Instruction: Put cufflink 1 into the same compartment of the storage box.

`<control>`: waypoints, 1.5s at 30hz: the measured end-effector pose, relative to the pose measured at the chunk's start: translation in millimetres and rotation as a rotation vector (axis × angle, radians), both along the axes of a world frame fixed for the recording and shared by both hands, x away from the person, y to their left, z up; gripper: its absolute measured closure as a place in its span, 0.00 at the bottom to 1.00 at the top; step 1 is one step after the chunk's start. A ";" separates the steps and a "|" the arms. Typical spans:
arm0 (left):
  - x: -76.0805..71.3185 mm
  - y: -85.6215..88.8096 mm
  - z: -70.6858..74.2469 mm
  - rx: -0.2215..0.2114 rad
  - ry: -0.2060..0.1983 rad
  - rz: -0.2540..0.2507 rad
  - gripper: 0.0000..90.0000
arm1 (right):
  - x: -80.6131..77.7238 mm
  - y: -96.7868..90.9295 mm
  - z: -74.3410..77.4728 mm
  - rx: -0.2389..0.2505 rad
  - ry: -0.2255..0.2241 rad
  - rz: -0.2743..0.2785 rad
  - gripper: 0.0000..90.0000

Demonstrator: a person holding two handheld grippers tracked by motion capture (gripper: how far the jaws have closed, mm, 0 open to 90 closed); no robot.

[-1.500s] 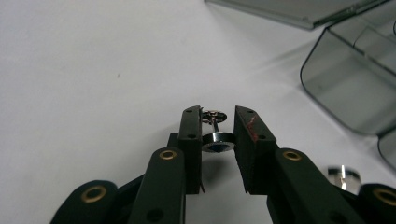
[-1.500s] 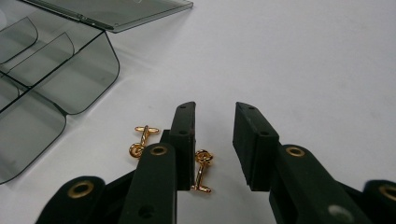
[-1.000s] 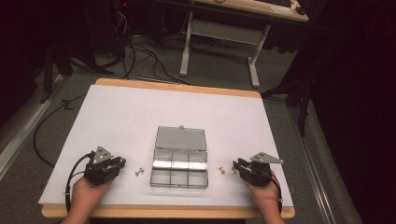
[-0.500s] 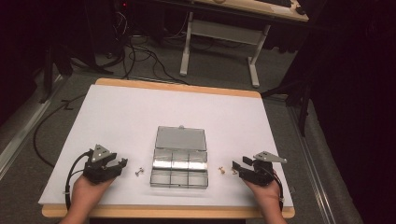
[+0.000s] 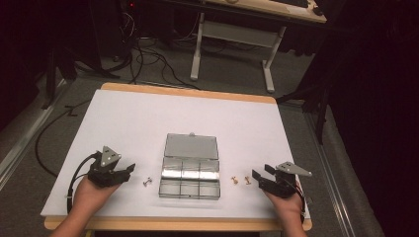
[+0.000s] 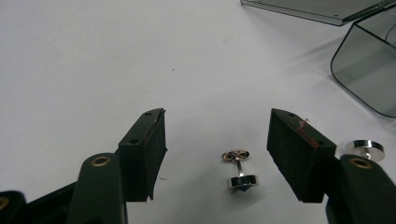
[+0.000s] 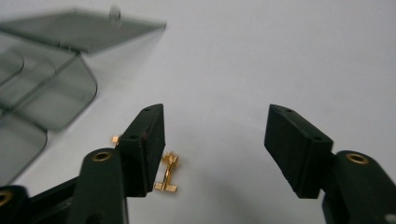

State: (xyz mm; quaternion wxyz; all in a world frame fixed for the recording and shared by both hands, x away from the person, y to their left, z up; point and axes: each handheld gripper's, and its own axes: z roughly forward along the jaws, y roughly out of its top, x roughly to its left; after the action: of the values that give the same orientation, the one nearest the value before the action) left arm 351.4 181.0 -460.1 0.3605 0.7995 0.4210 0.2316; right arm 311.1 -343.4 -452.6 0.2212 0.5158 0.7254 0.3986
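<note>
A clear plastic compartment box [image 5: 190, 180] lies at the table's front centre with its lid [image 5: 191, 146] folded back. My left gripper [image 5: 127, 173] rests left of it, jaws just opened wide. A silver cufflink [image 6: 238, 168] lies on the table between the jaws, untouched, and a second silver one [image 6: 366, 149] sits beyond the right jaw. The right gripper [image 5: 259, 176] rests right of the box and has also just opened, with nothing between its jaws. One gold cufflink [image 7: 167, 175] lies by its left jaw, another [image 7: 114, 138] behind that jaw.
The white table top [image 5: 148, 118] has a wooden edge [image 5: 188, 92]. The box's rounded corner [image 6: 369, 79] is near the left gripper, and its tinted compartments [image 7: 42, 98] are near the right one. Cables and a desk frame [image 5: 232, 34] stand on the floor beyond.
Both grippers' jaws went from nearly shut to wide apart. Both hands stayed in place, and the box and cufflinks did not move.
</note>
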 end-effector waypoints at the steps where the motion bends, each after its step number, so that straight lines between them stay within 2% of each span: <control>1: 0.1 -1.3 0.4 0.009 0.007 -0.005 0.42 | 0.2 0.1 -2.2 -0.016 0.025 0.020 0.44; 2: 0.6 -2.1 0.7 0.003 0.019 -0.009 0.42 | -1.7 -0.1 -0.7 -0.036 0.012 0.019 0.44; 4: 1.3 -3.4 1.6 -0.002 0.035 -0.008 0.44 | -4.0 -2.7 1.1 -0.012 -0.015 0.014 0.44; 6: 2.2 -4.7 2.3 -0.004 0.055 -0.012 0.46 | -3.9 -3.8 0.8 -0.003 -0.023 0.011 0.44; 9: 3.2 -7.7 2.9 0.010 0.093 -0.026 0.50 | -3.2 -3.9 -0.5 -0.020 -0.024 0.010 0.44; 11: 2.6 -9.3 3.5 0.025 0.112 -0.025 0.54 | -2.6 -4.5 -1.8 -0.015 -0.020 0.012 0.44; 12: 2.3 -9.7 3.6 0.032 0.116 -0.023 0.54 | -2.3 -5.2 -2.3 -0.014 -0.020 0.014 0.45; 17: 5.5 -5.0 3.6 0.016 0.198 -0.011 0.53 | -2.3 -8.1 -1.3 0.013 -0.035 0.008 0.45; 22: 5.9 -5.1 4.2 0.049 0.240 -0.014 0.54 | -4.4 -9.3 0.3 0.028 -0.041 0.001 0.44; 25: 5.7 -6.3 7.4 0.046 0.266 -0.016 0.54 | -3.6 -11.1 -0.5 0.028 -0.038 0.000 0.44; 28: 5.4 -9.3 11.1 0.044 0.320 -0.017 0.54 | -3.4 -12.4 -0.7 0.028 -0.033 -0.010 0.45; 32: 5.2 -14.4 14.3 0.099 0.324 -0.024 0.54 | -3.2 -13.5 -1.3 0.025 -0.028 -0.008 0.45; 37: 7.0 -21.4 16.2 0.160 0.365 -0.040 0.50 | -2.0 -13.7 -1.9 0.025 -0.024 -0.003 0.45; 40: 8.8 -23.1 19.3 0.172 0.394 -0.037 0.50 | -2.8 -13.6 -1.9 0.026 -0.026 0.001 0.45; 45: 12.1 -26.4 24.7 0.218 0.426 -0.041 0.50 | -2.3 -13.7 -3.1 0.029 -0.014 -0.005 0.45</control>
State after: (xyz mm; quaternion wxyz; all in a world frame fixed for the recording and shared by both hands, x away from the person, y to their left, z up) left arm 363.5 154.6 -435.4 0.1796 0.8729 0.4437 0.0945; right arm 308.8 -357.2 -455.7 0.2196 0.5179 0.7168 0.4119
